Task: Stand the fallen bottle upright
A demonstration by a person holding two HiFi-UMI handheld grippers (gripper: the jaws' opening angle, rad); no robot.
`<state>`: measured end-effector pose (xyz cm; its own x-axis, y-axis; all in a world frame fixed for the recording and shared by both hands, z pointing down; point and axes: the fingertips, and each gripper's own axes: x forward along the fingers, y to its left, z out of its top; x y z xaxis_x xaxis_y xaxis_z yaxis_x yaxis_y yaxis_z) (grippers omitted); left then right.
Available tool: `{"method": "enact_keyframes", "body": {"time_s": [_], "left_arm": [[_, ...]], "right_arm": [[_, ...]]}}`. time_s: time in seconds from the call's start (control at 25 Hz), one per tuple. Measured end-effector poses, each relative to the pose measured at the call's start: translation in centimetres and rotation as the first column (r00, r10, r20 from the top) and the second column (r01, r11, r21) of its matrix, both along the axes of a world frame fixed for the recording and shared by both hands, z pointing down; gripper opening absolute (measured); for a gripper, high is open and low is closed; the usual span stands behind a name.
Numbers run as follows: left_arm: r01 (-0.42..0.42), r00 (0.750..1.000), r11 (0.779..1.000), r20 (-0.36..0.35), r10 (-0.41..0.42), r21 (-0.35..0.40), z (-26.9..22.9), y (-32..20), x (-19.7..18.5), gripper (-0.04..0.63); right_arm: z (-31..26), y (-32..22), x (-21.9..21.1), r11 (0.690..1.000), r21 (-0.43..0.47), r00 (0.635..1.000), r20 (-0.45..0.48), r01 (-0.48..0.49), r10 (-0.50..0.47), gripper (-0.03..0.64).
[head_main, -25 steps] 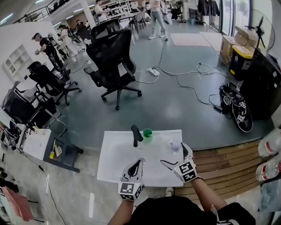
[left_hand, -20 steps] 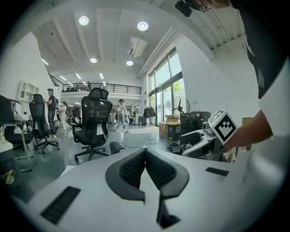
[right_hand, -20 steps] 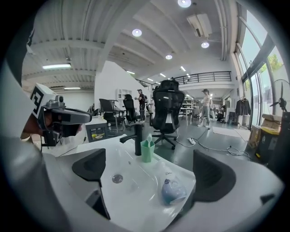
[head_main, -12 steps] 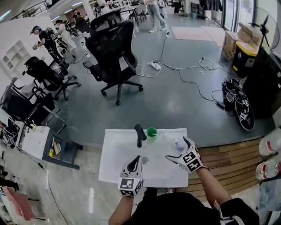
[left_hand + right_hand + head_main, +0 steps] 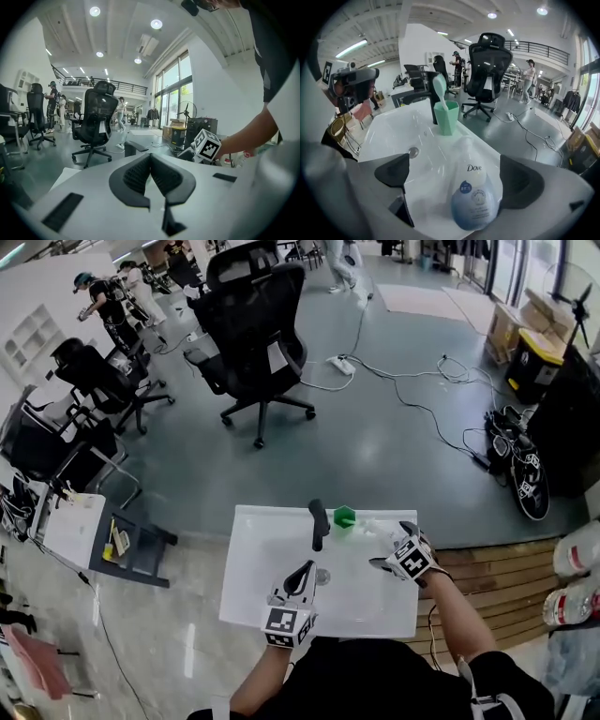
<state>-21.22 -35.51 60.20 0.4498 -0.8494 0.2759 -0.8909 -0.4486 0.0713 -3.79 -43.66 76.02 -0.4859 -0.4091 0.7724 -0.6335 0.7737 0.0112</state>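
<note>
head view
- sink (image 5: 262,563): white basin right in front of the person; drain (image 5: 322,576) near its middle
- faucet (image 5: 319,523): black, upright at the sink's far edge
- cup (image 5: 344,517): green, on the sink's far edge, just right of the faucet
- bottle (image 5: 375,529): pale and translucent, lying on its side at the sink's far right corner
- right gripper (image 5: 392,546): over the sink's right side, jaws pointing at the bottle
- left gripper (image 5: 302,574): over the sink's near half, tips close to the drain
- office chair (image 5: 258,338): black, on the floor well beyond the sink's far edge

left gripper view
- left gripper (image 5: 150,161): jaws pressed together, nothing between them
- right gripper's marker cube (image 5: 207,144): ahead and to the right, on the sink's right side
- office chair (image 5: 93,123): on the floor past the sink

right gripper view
- right gripper (image 5: 459,176): jaws wide apart, one on each side of the bottle; can't tell if either pad touches it
- bottle (image 5: 474,199): flat on the sink's rim, base toward the camera, top pointing at the cup, Dove label facing up
- cup (image 5: 446,117): upright at the sink's far edge, with a pale teal handle (image 5: 439,88) sticking out of it
- faucet (image 5: 433,111): black, right behind the cup
- sink (image 5: 393,129): glossy basin, drain (image 5: 414,151) in it
- left gripper (image 5: 354,83): up at the left, across the sink
</note>
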Motion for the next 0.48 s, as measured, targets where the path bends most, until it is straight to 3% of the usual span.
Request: {"method": "enact_keyframes", "body": {"time_s": [0.36,0.48], "left_arm": [[0.011,1.000,0.999,-0.028,-0.012,-0.035,1.5,-1.2,-2.5,0.017],[0.013,0.999,0.999,-0.036,-0.014,-0.035,1.6,-1.6,-3.0,0.017]], "right_arm": [[3.6,-3.2,-0.4,0.993,-0.094,0.985,-0.146,0.074,-0.087,0.595],[4.0,-3.4,0.3,0.987,-0.154,0.978,-0.188,0.056,-0.085,0.577]]}}
